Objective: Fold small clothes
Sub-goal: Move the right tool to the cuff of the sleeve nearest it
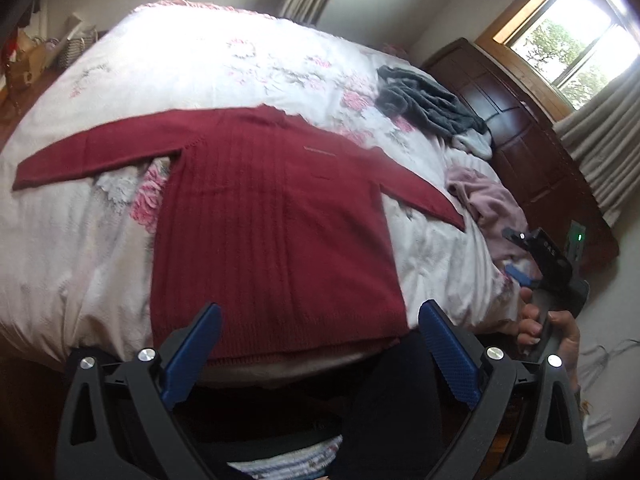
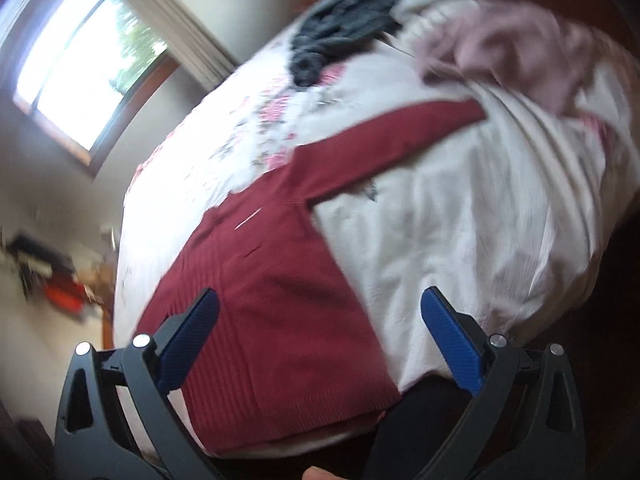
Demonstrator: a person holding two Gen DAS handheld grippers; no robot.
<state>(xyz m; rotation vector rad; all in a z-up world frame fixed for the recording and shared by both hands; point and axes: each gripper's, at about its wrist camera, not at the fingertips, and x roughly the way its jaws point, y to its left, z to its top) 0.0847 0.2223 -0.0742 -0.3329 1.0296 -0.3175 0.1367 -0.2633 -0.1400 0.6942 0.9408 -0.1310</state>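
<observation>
A dark red knitted sweater (image 1: 260, 216) lies flat on the bed, both sleeves spread out and its hem at the near edge. My left gripper (image 1: 320, 316) hovers open just above that hem, nothing between its blue pads. In the left wrist view the right gripper (image 1: 520, 276) is off to the right of the bed corner, held by a hand (image 1: 560, 328). The right wrist view is blurred: the sweater (image 2: 280, 300) runs under my open right gripper (image 2: 320, 304), which hangs over the sweater's right lower corner.
A grey garment (image 1: 424, 100) and a pink garment (image 1: 492, 200) lie crumpled at the bed's right side by the dark wooden headboard (image 1: 532, 140). The floral white bedspread (image 1: 200, 64) covers the bed. Bags (image 1: 32, 56) stand at the far left. A window (image 1: 568, 40) is behind.
</observation>
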